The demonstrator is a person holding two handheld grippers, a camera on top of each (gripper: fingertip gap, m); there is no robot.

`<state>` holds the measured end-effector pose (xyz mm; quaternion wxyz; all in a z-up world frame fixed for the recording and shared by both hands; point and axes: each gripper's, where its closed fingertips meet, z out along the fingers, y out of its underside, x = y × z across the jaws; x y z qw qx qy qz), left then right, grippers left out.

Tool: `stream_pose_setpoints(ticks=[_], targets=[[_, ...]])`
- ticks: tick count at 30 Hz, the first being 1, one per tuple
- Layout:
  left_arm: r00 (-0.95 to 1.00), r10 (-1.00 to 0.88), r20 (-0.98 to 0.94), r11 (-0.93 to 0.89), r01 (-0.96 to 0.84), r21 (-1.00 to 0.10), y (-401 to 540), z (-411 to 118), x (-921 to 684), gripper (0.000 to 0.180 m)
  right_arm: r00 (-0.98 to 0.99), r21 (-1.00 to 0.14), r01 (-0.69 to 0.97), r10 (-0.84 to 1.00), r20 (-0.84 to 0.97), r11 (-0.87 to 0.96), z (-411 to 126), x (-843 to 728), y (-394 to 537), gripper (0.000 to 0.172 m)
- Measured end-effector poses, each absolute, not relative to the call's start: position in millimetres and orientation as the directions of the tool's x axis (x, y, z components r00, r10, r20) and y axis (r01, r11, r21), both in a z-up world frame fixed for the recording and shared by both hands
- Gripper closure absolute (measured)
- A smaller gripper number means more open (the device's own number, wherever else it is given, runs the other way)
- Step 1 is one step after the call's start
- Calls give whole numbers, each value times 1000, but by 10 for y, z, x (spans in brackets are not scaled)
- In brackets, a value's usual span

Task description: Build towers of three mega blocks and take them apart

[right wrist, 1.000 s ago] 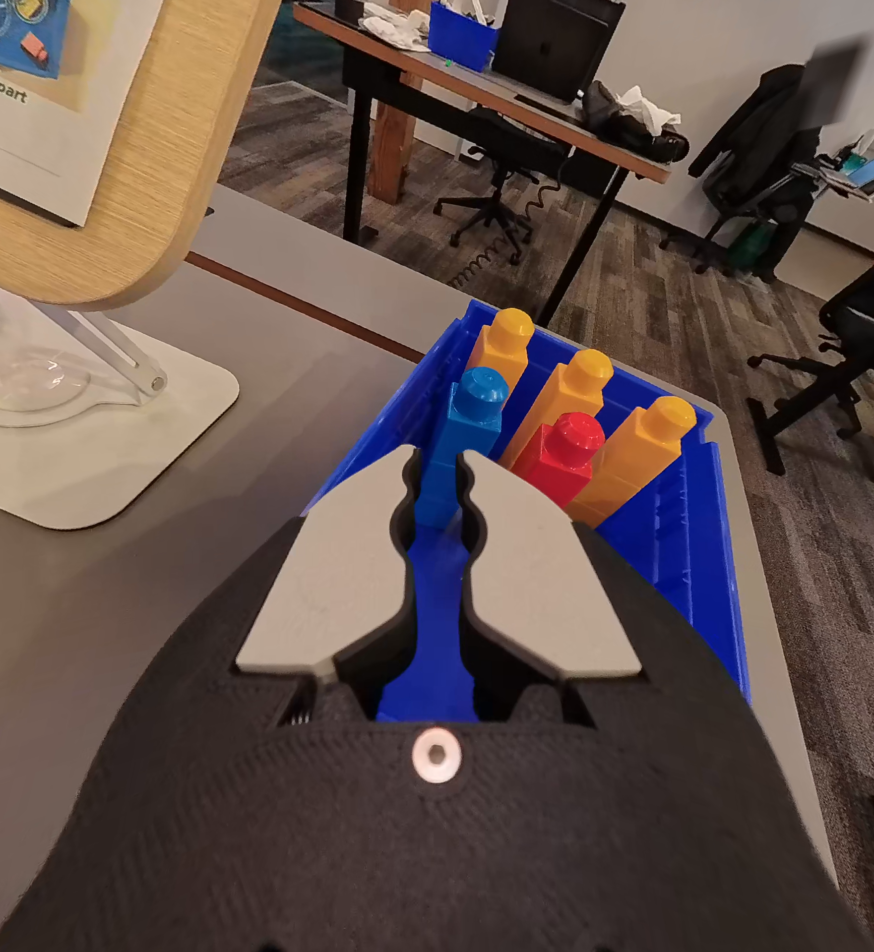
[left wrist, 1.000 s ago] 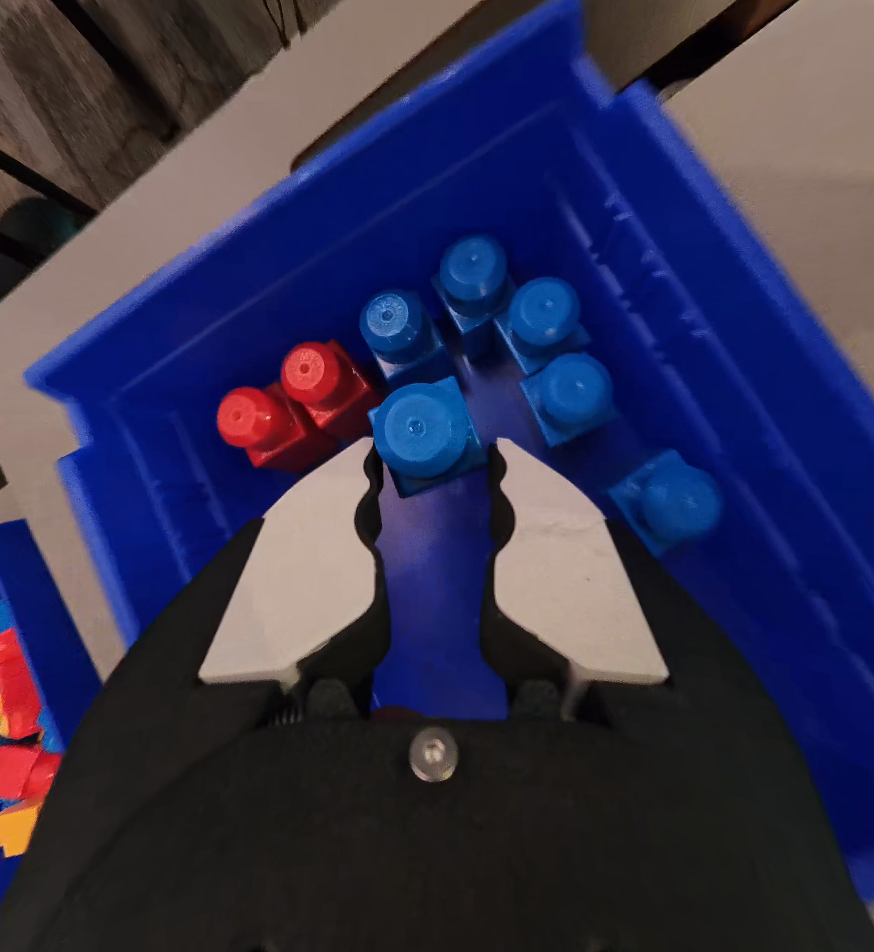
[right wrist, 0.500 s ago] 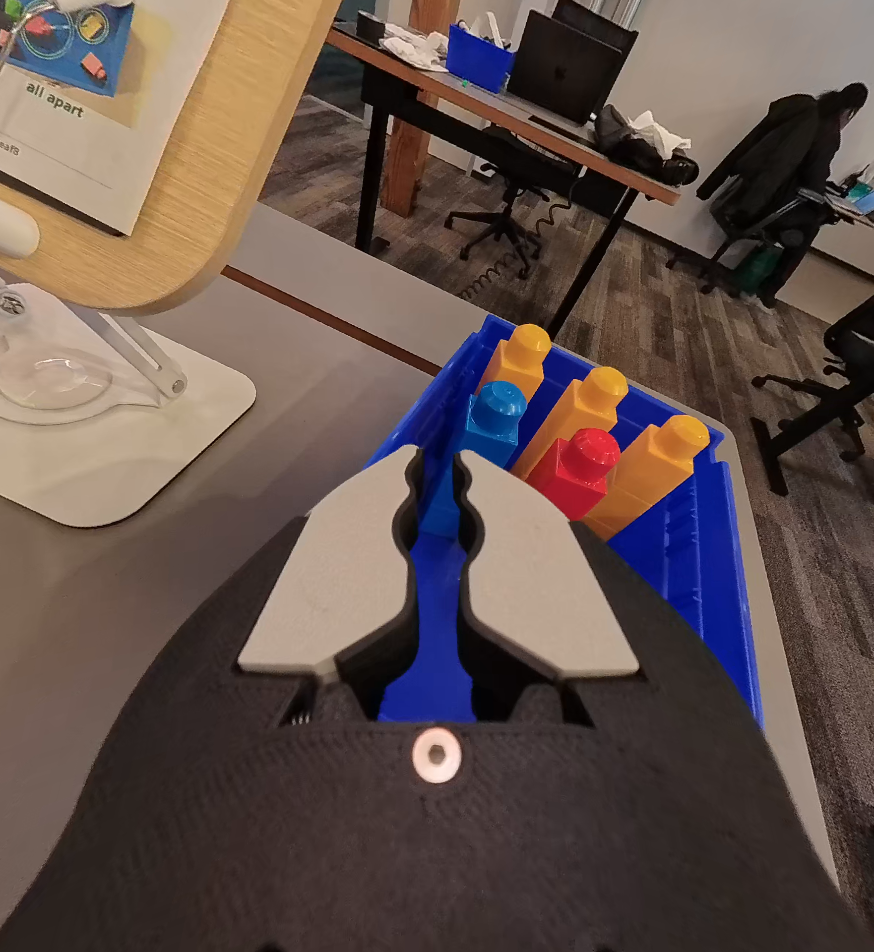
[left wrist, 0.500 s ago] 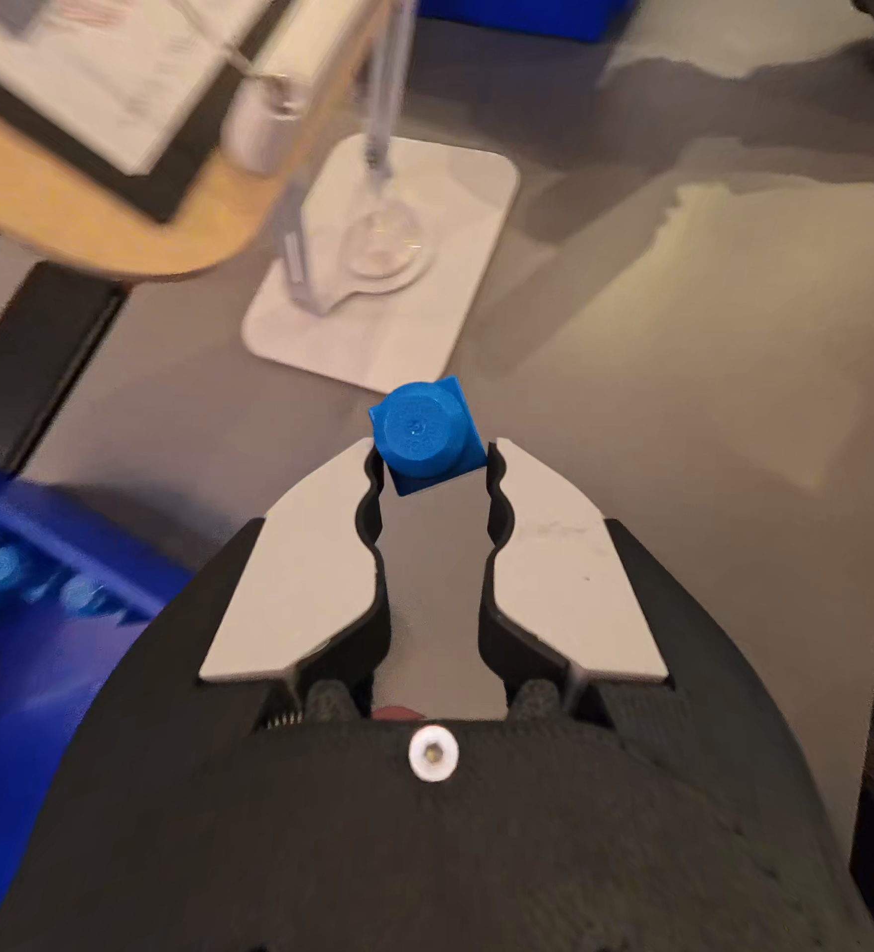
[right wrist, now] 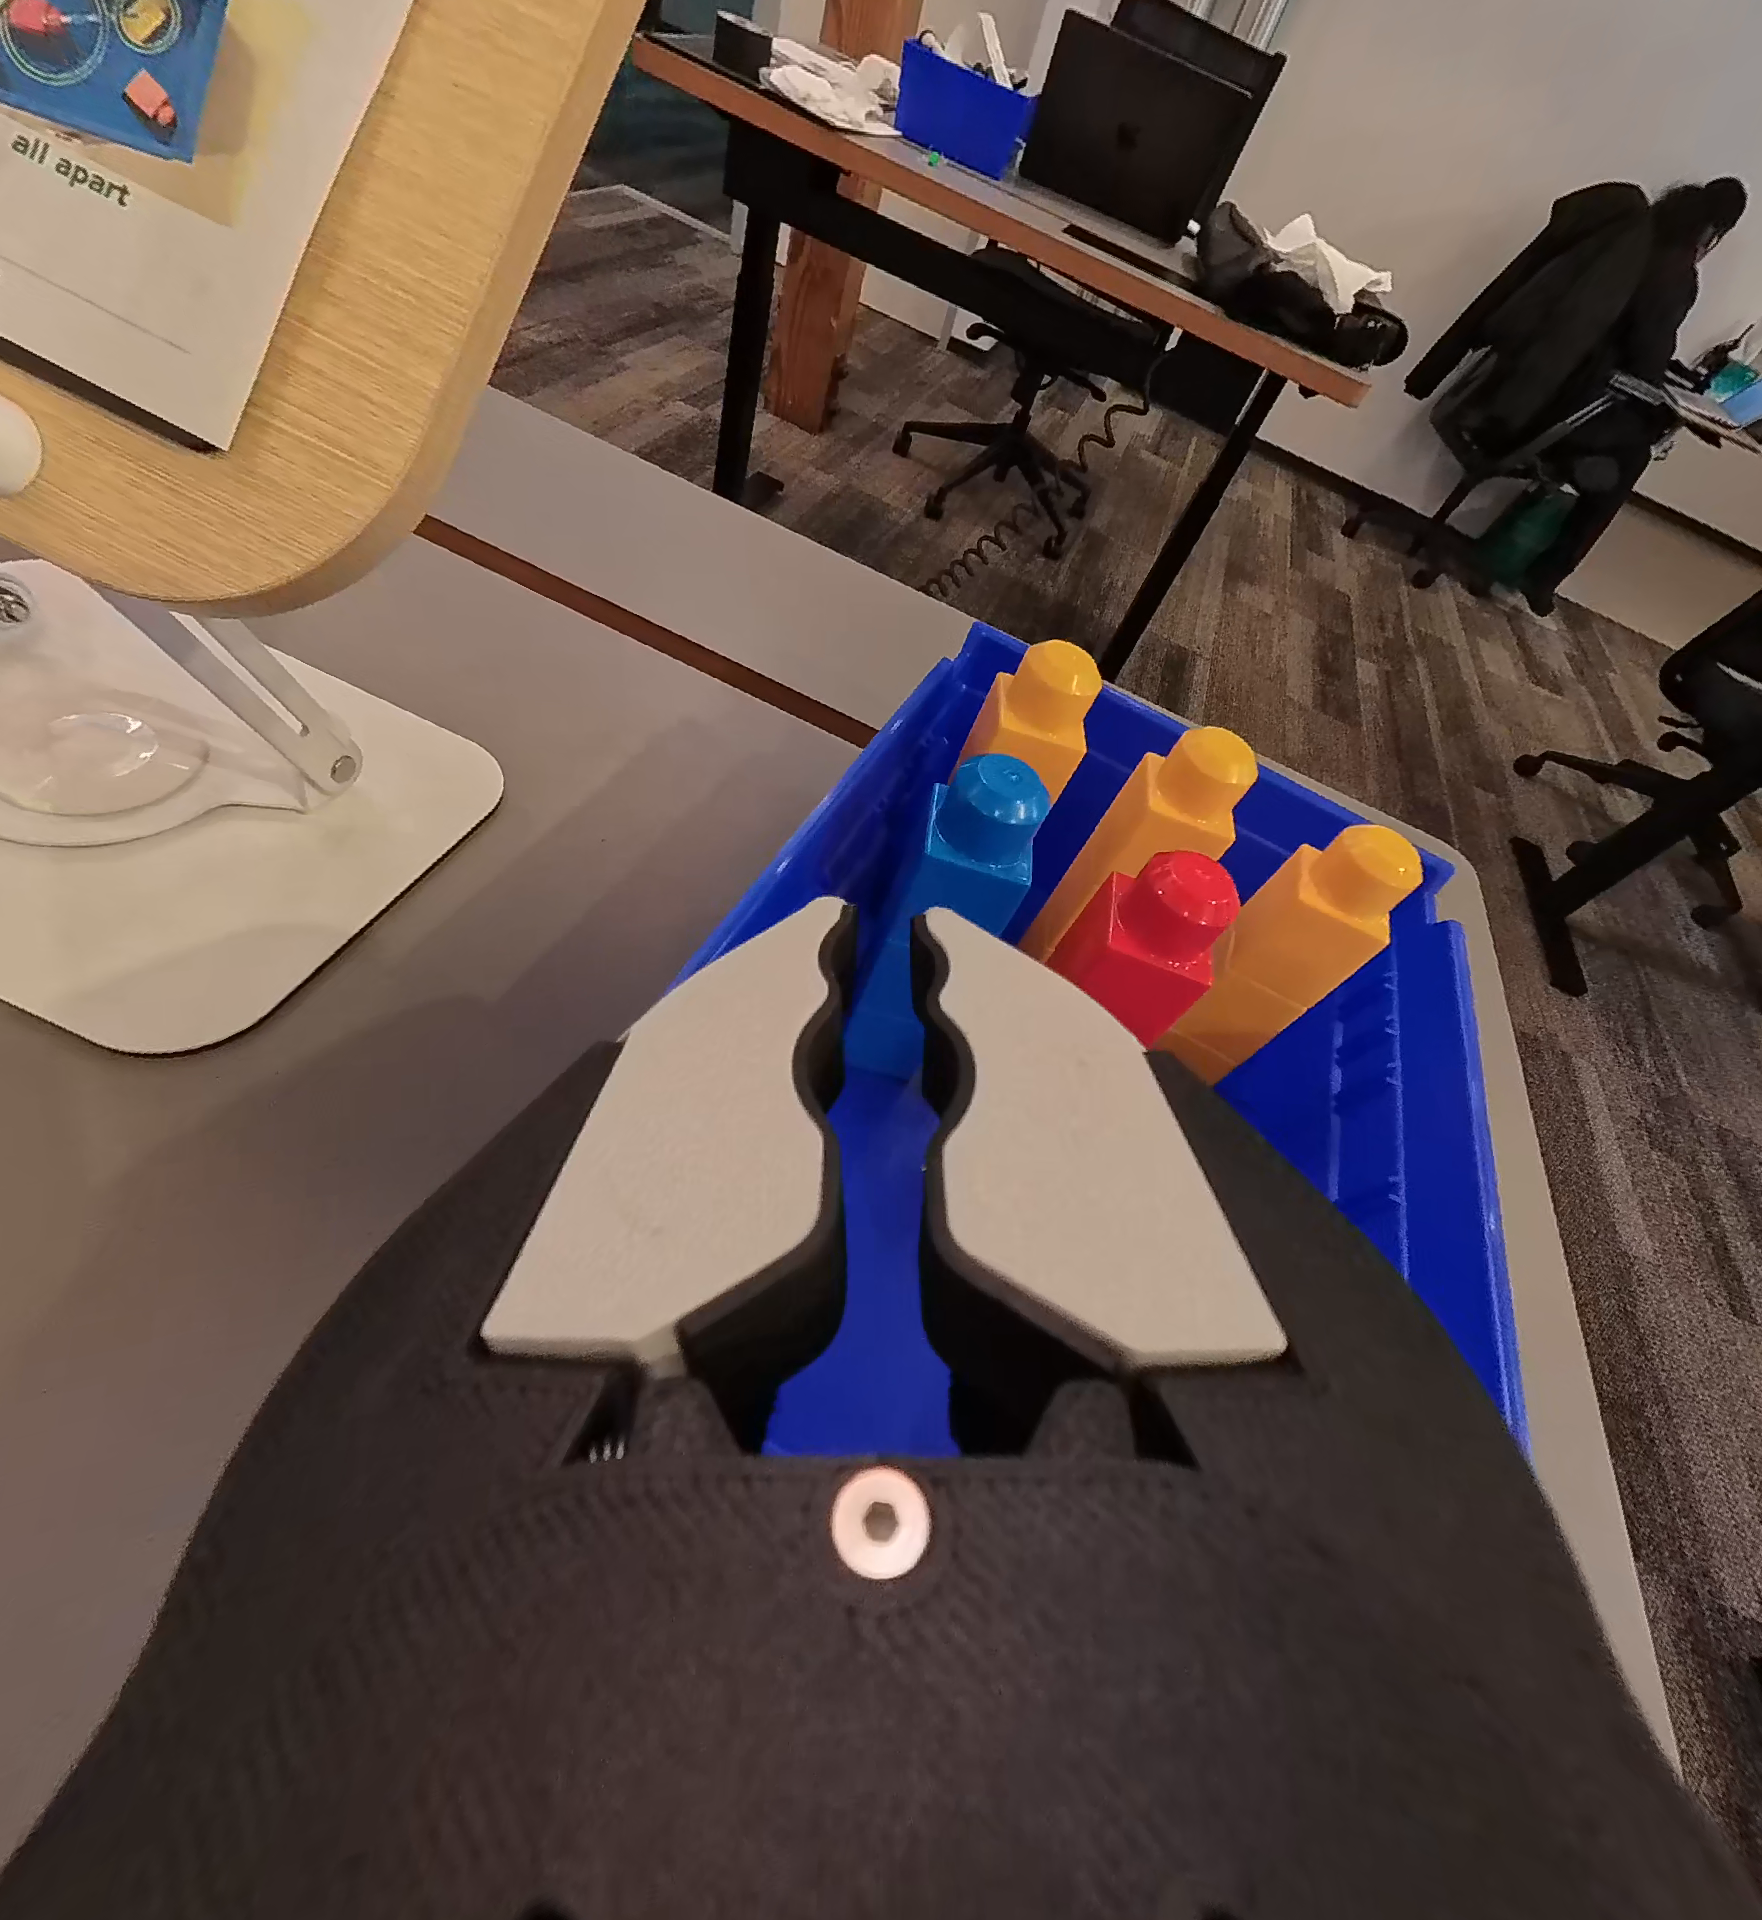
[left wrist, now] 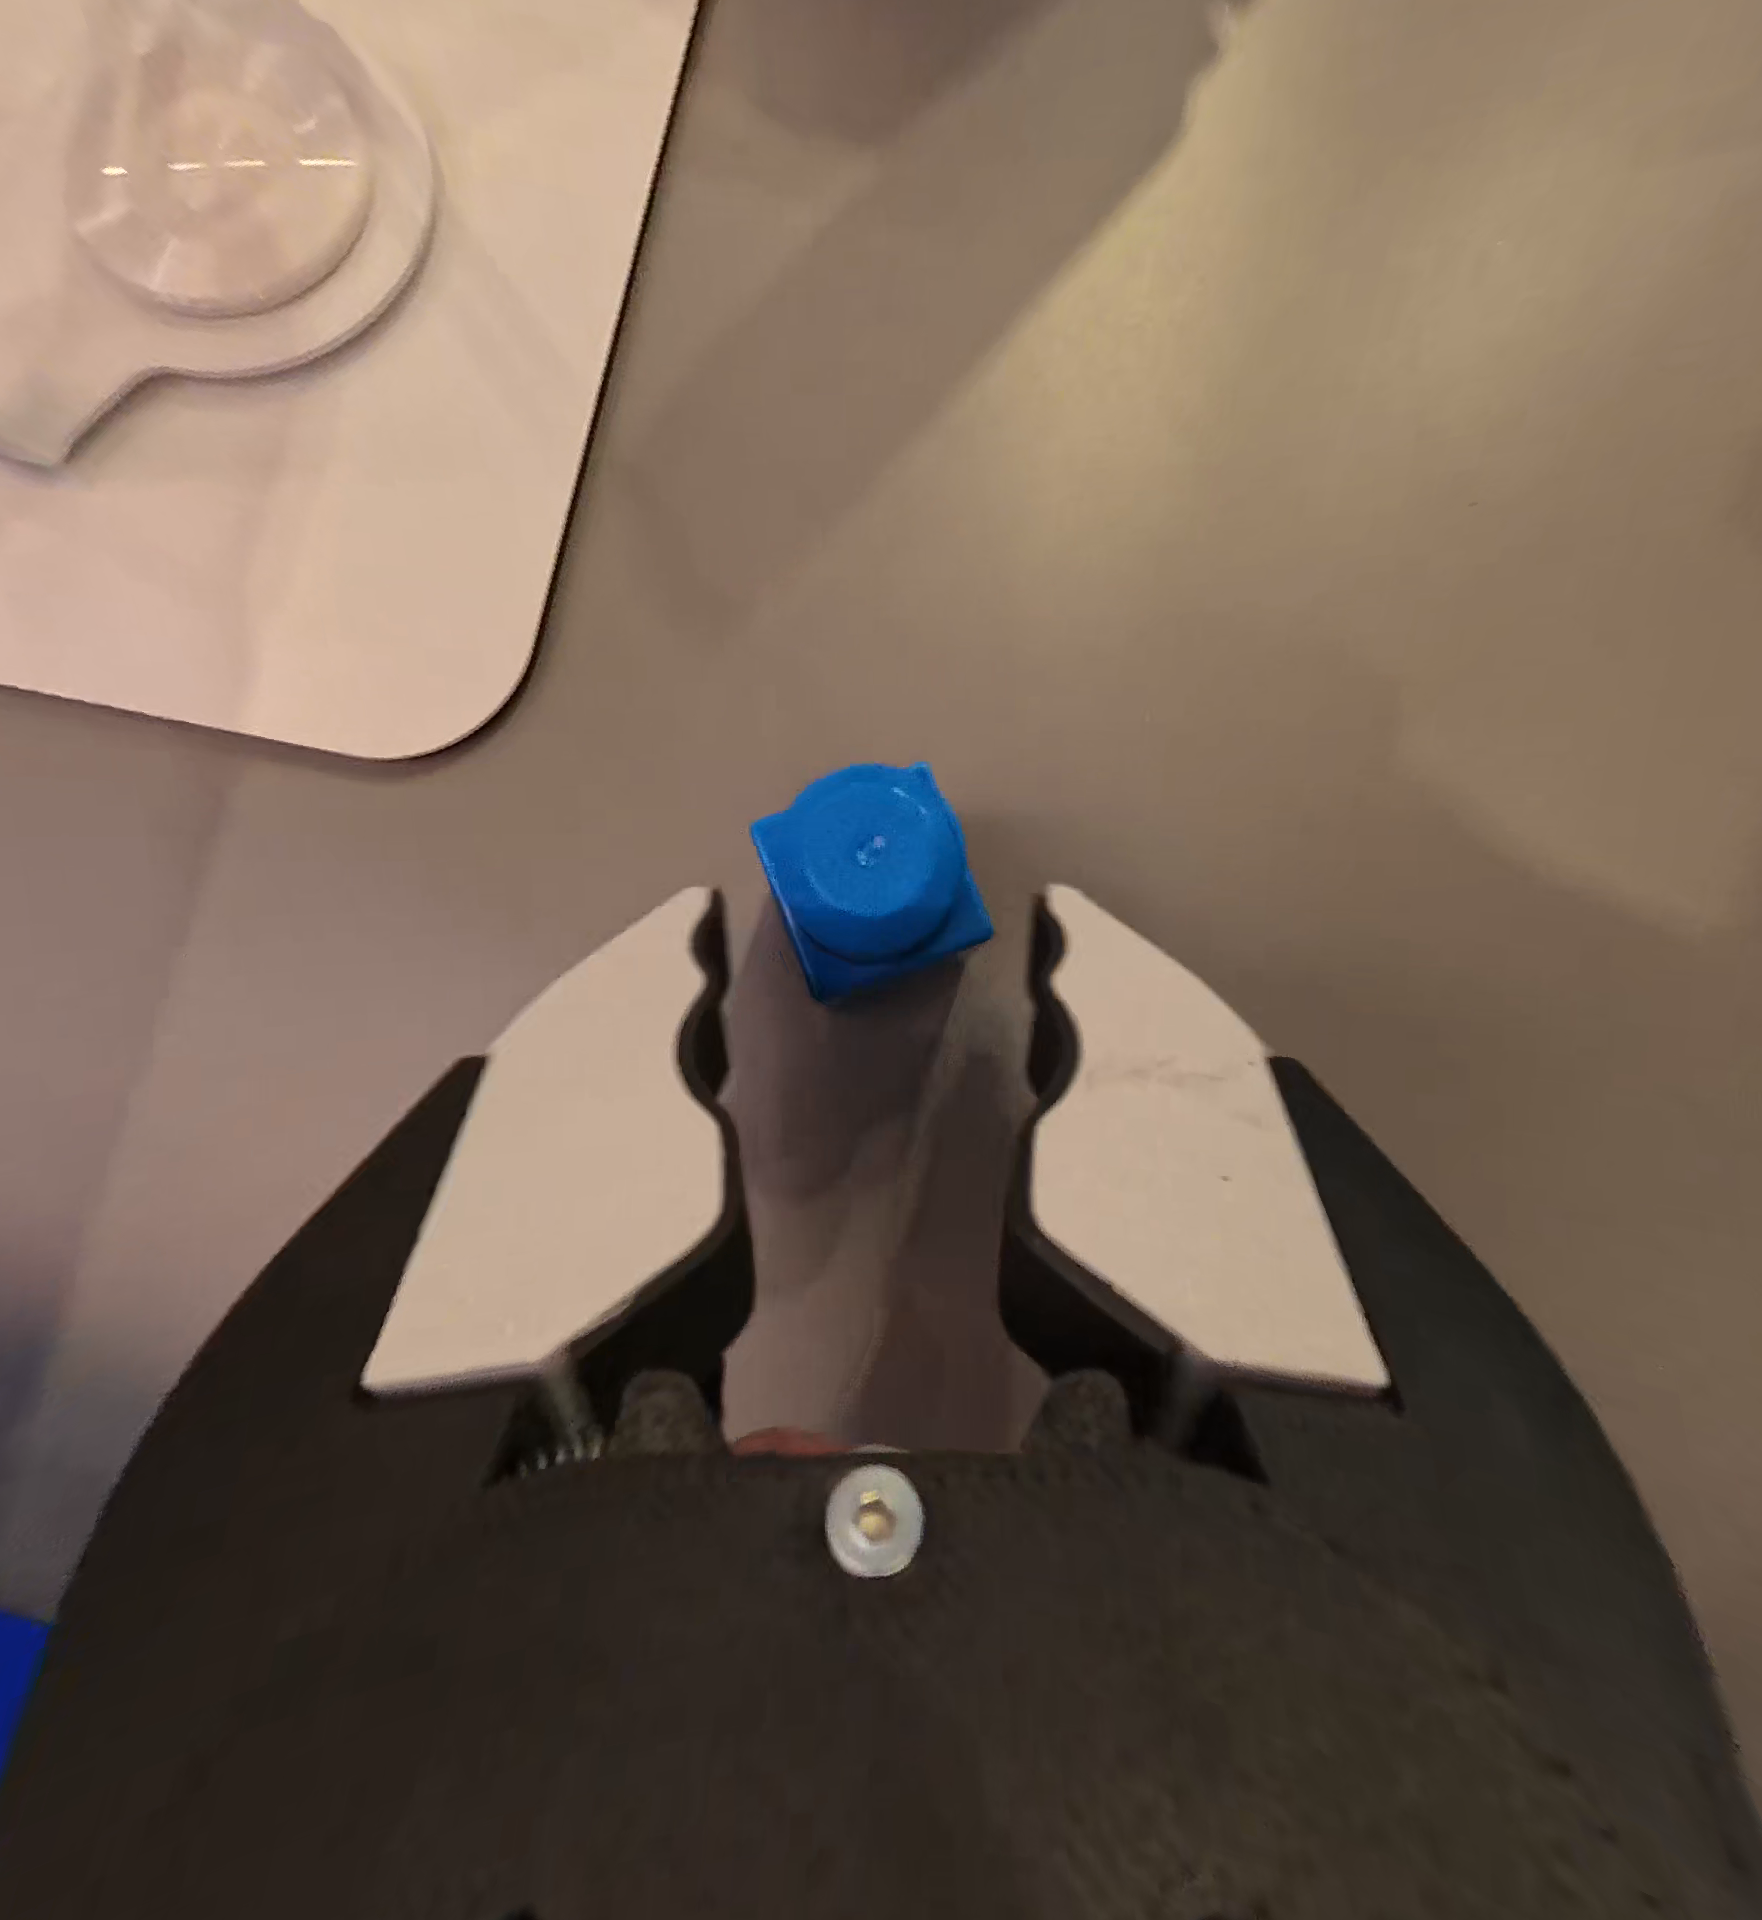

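A grey table [left wrist: 1272, 520] is seen carrying a single blue block [left wrist: 869, 888], stood upright on its bare surface. Near it, a white stand base [left wrist: 285, 468] is laid flat on the table. At the far edge, a blue bin [right wrist: 1376, 1091] is set on the tabletop.

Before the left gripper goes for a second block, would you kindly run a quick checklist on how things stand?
1. Left gripper released: ok; both fingers stand apart from the blue block.
2. Blue block upright on the grey table, stud up: ok.
3. Block clear of the white stand base: ok.
4. Right gripper free to help: cannot tell; its fingers are nearly together in front of the blue tower.
5. Towers upright in the blue bin: ok.
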<state>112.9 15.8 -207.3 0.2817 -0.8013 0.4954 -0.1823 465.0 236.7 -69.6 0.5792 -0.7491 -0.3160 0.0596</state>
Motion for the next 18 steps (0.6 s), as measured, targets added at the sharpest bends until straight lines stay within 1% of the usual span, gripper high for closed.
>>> stream_pose_setpoints(ticks=[1, 4, 6, 8, 11, 12, 13, 14, 16, 18], targets=[[447, -894, 18, -353, -681, -642, 155, -2047, 1132, 118, 794, -905, 404, 542, 276, -130, -697, 4653, 2367, 162], [467, -884, -34, -322, -660, -679, 176, -1794, 1002, 117, 797, -906, 402, 537, 277, -130, -692, 4673, 2369, 162], [524, -844, -113, -287, -620, -730, 289, -1433, 750, 126, 801, -909, 397, 532, 276, -125, -670, 4692, 2366, 162], [628, -758, -177, -276, -554, -785, 486, -1018, 353, 134, 805, -914, 388, 526, 274, -118, -642, 4712, 2363, 163], [798, -568, -202, -337, -450, -827, 867, -652, -407, 139, 812, -918, 379, 517, 272, -113, -615, 4743, 2359, 163], [839, -510, -190, -379, -418, -826, 992, -649, -638, 138, 813, -919, 377, 514, 272, -110, -606, 4752, 2357, 163], [871, -466, -159, -445, -385, -808, 1106, -727, -834, 133, 815, -920, 376, 512, 272, -110, -603, 4761, 2358, 163], [889, -449, -97, -509, -343, -789, 1201, -849, -950, 129, 817, -920, 376, 508, 273, -110, -606, 4772, 2362, 164], [907, -420, 24, -596, -255, -762, 1399, -1103, -1062, 127, 819, -917, 385, 497, 286, -106, -613, 4795, 2376, 165], [919, -391, 51, -662, -242, -709, 1545, -1391, -1140, 127, 822, -914, 391, 488, 294, -106, -627, 4816, 2390, 165]])
